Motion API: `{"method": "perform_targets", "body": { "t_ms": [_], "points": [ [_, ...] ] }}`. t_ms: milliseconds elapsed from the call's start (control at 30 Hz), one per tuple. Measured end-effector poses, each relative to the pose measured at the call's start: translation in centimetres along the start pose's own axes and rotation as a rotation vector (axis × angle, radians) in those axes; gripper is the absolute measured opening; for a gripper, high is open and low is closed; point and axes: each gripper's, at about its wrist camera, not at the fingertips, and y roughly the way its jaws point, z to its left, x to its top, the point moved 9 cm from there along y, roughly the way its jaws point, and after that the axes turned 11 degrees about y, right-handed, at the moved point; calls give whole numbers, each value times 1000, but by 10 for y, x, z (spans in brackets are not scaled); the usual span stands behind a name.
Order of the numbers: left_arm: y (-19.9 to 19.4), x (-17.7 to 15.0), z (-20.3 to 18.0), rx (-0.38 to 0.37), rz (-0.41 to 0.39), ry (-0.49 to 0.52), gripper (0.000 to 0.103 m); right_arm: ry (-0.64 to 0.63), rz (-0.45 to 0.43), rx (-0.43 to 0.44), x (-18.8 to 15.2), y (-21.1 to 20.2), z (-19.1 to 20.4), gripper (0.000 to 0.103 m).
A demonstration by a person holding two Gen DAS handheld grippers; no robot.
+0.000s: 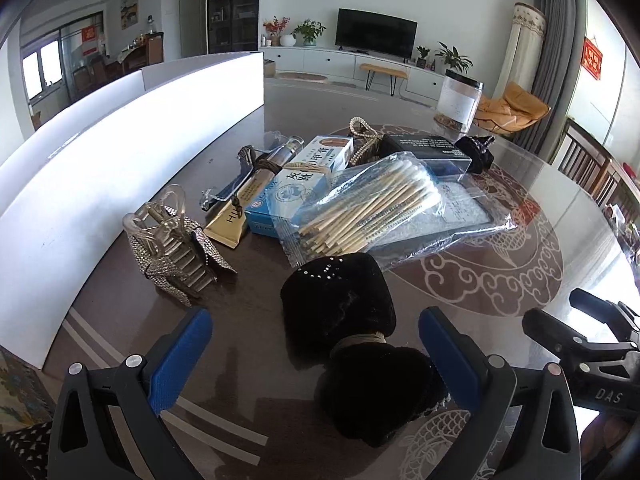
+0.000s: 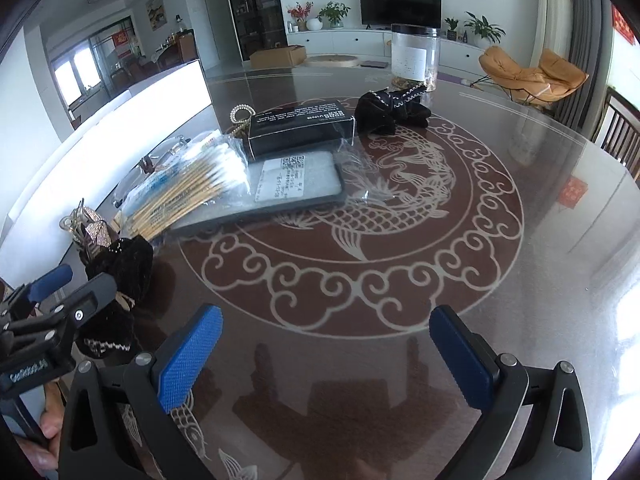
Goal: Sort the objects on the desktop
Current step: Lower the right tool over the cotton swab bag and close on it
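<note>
Swabs inside clear bag.

Right gripper body, seen at edge of left wrist view, is showing "DAS" in pale letters. Gold tube is showing "HU", rest cut off. Blue-and-white box is carrying large Chinese characters, blurred, not readable w/ certainty. Black box is bearing white print ending "VING", upside down; small lines beneath are too fine. White sticker on grey pouch is showing a QR code, text illegible. Left gripper body is wearing a label, unreadable.
</note>
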Motion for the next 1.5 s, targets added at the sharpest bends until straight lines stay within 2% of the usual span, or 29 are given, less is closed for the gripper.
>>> {"method": "perform_targets", "body": {
  "t_ms": [200, 333, 500, 600, 1500],
  "points": [
    [17, -9, 2, -19, 74, -18, 103, 70, -31, 4, -7, 1, -15, 103],
    [22, -13, 5, -17, 100, -35, 103, 66, -69, -5, -5, -3, -14, 103],
    [26, -16, 2, 16, 122, 8, 103, 80, -91, 3, -3, -7, -17, 103],
    [26, -18, 2, 28, 133, 26, 103, 97, -71, -15, -3, -3, -21, 103],
    [28, -15, 2, 14, 124, 60, 103, 87, -57, -32, -5, 0, -20, 103]
  ]
}}
